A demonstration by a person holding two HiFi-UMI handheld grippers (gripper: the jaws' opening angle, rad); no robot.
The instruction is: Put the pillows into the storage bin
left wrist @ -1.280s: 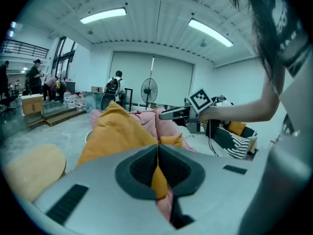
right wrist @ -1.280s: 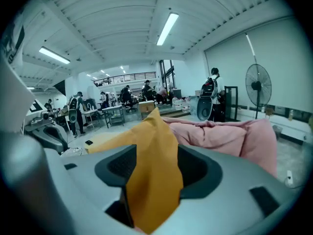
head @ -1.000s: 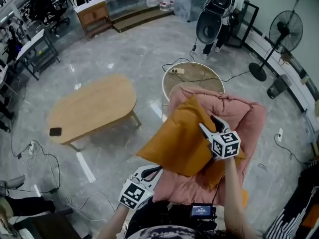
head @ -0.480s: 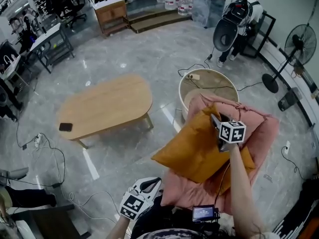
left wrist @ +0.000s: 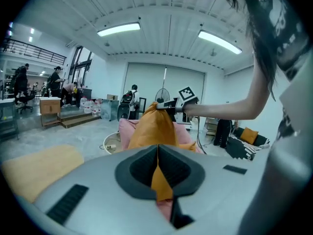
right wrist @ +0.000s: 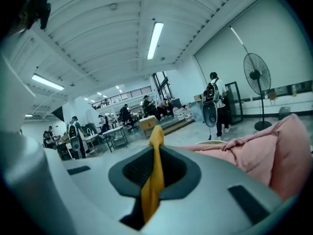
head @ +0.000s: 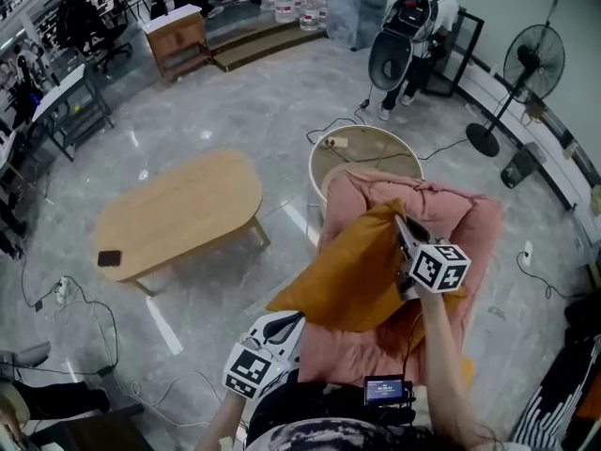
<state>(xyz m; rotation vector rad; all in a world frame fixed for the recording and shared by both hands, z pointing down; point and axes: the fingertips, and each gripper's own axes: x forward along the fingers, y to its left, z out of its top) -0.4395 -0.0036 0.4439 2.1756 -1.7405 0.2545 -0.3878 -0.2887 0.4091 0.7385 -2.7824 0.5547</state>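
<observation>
Here, the orange pillow (head: 352,275) hangs over the pink cushion (head: 460,219), its top corner pinched between the closing jaws of the right tool (head: 401,228). The storage bin (head: 316,161) lies just beyond, farther forward. The left tool (head: 286,322), closed and empty, waits near the pillow's lower corner.

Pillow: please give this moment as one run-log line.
step: grasp pillow; right tongs: closing on pillow corner; left tongs: shut; pillow: over pink cushion; bin: beyond cushion

Bright hall, fisheye views
Light was cast by ceiling strips (left wrist: 117,29); glare was thrown on the polished floor (head: 235,111), edges were bent and darkened, near foregrounds were blurred.
</observation>
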